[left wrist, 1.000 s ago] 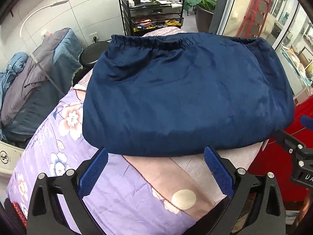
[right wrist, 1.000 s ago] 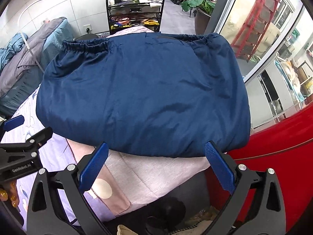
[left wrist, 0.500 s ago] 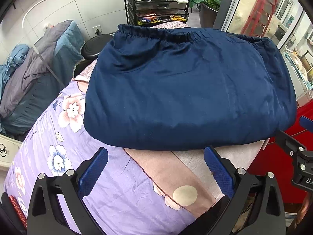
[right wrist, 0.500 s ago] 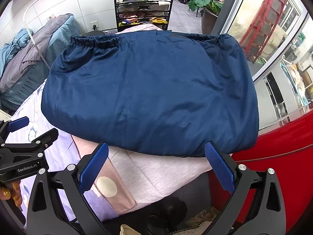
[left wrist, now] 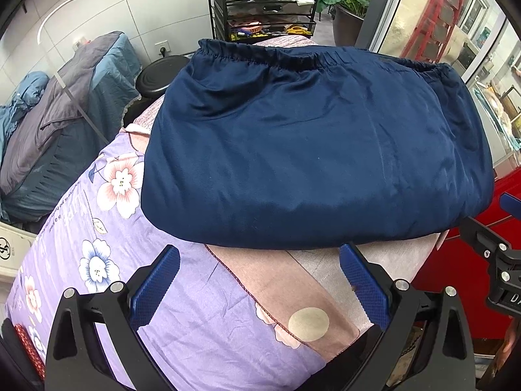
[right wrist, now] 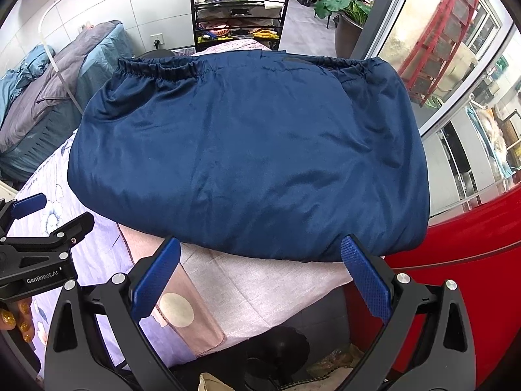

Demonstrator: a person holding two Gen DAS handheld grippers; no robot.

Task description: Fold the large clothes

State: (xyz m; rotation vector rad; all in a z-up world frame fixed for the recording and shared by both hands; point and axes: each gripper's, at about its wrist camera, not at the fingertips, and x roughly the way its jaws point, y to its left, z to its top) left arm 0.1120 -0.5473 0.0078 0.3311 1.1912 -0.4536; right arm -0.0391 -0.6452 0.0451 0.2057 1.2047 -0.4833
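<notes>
A: Both your grippers pulled back a bit; navy garment (left wrist: 312,143) looks farther off now.
B: Where's it lying?
A: Folded on the floral sheet (left wrist: 195,319). Left gripper (left wrist: 260,286) and right gripper (right wrist: 260,280) spread wide, gripping nothing.

This looks like a shopfront workroom rather than a home. At the top centre a black wire cart (right wrist: 239,16) holds bottles and tools, a potted plant (right wrist: 345,9) stands by glass doors (right wrist: 456,75) at the right, and bedding is piled (left wrist: 62,120) against a tiled wall at left.
</notes>
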